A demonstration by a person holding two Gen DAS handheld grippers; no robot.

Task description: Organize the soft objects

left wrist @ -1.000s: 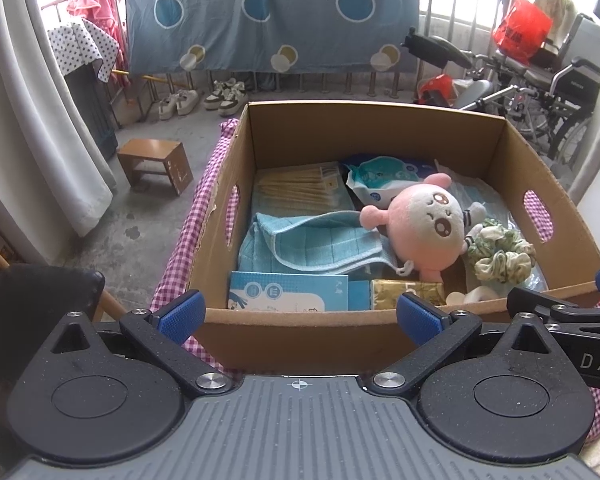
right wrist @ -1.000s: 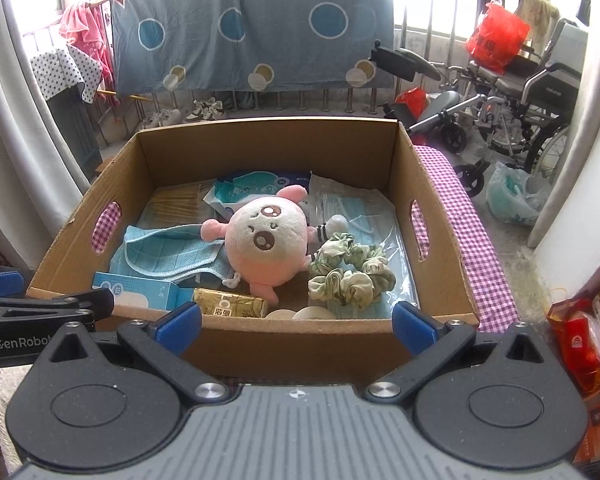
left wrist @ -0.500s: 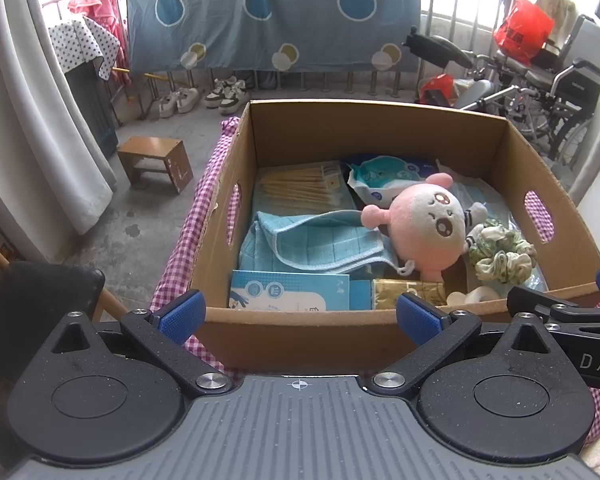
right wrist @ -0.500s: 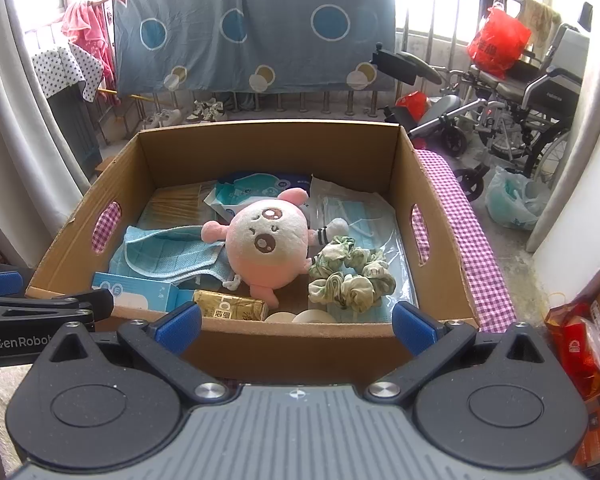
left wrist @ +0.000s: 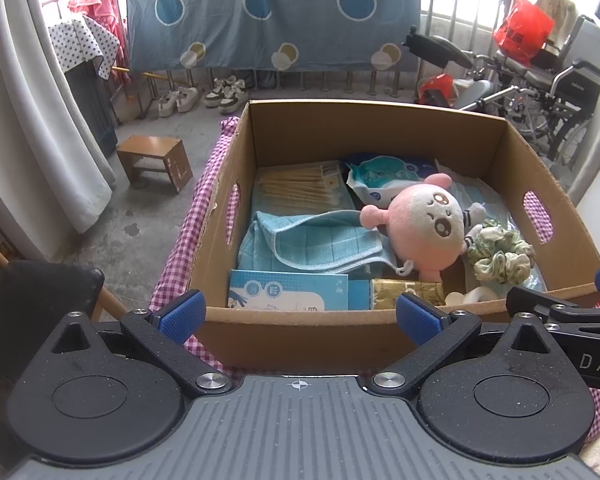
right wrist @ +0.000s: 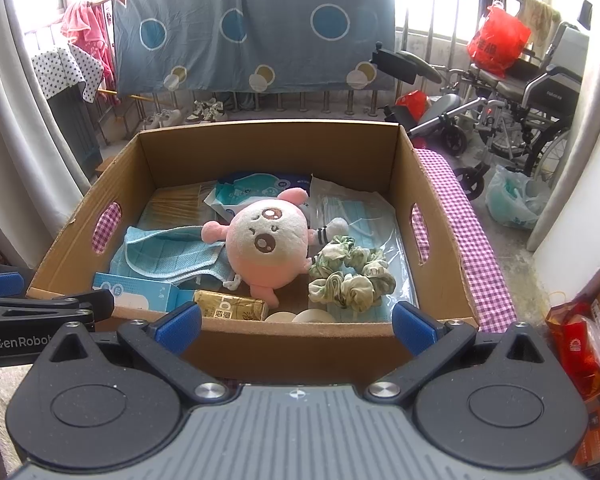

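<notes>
I am holding both grippers just short of the near wall of the open brown cardboard box (left wrist: 380, 136), which is sitting on a purple-and-white checked cloth (left wrist: 204, 196). My left gripper (left wrist: 299, 314) is spread wide with nothing between its blue pads, and my right gripper (right wrist: 296, 322) is likewise gaping and empty.

Inside the box, the round pink-and-cream plush toy (right wrist: 270, 246) is lying near the middle, face up. The folded light-blue cloth (left wrist: 312, 240) is resting to its left, with one plush arm lying over its edge. The green-and-white fabric scrunchie (right wrist: 350, 276) is sitting just to the right of the plush, on a clear packet of blue face masks (right wrist: 364, 212). A blue-and-white carton (left wrist: 288, 290) and a gold foil packet (right wrist: 230, 306) are lying against the near wall.

The left camera is giving me the fuller look at the packet of cotton swabs (left wrist: 298, 186) in the far left corner, plus a small wooden stool (left wrist: 154, 160) on the floor. The right camera is showing what the left is hiding behind the near wall: two pale round shapes (right wrist: 296, 315) beside the foil packet, too cut off to name. It is also showing a folded wheelchair (right wrist: 540, 96) and the left gripper's finger at its left edge.
</notes>
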